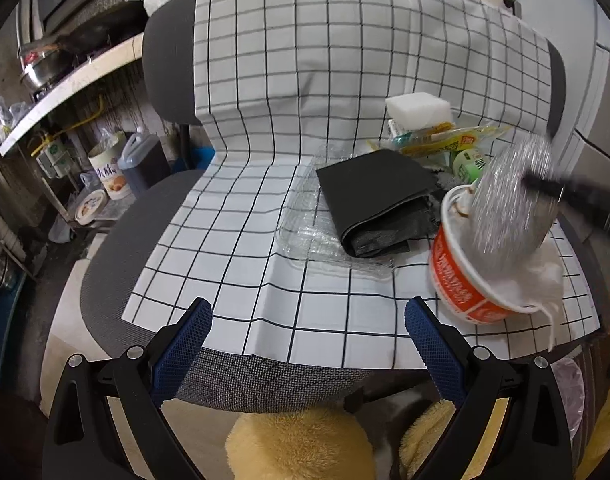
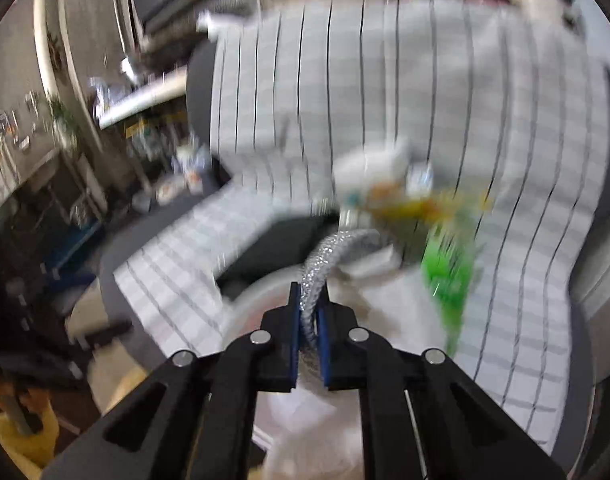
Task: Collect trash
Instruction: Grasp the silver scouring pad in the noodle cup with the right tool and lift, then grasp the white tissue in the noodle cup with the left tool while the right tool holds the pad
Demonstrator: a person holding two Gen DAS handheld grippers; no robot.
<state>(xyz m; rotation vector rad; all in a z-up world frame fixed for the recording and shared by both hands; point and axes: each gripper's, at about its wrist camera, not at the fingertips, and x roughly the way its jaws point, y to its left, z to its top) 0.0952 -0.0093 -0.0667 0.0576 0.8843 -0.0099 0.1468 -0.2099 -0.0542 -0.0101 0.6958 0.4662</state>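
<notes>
A chair seat covered by a white grid cloth (image 1: 233, 248) holds the trash. An orange and white noodle cup (image 1: 465, 280) with white tissue (image 1: 541, 280) stands at the right. My right gripper (image 2: 308, 300) is shut on a silver glittery sheet (image 2: 317, 276), which shows blurred above the cup in the left wrist view (image 1: 509, 204). A folded black cloth (image 1: 381, 196) lies on a clear plastic tray (image 1: 305, 236). Yellow and green wrappers (image 1: 437, 140) and a white sponge block (image 1: 417, 108) lie behind. My left gripper (image 1: 307, 320) is open and empty near the seat's front edge.
A kitchen shelf with a pan (image 1: 77, 40) and bottles and tubs (image 1: 125, 164) stand at the left. A yellow fluffy thing (image 1: 301, 444) lies below the seat's front edge. The right wrist view is motion-blurred.
</notes>
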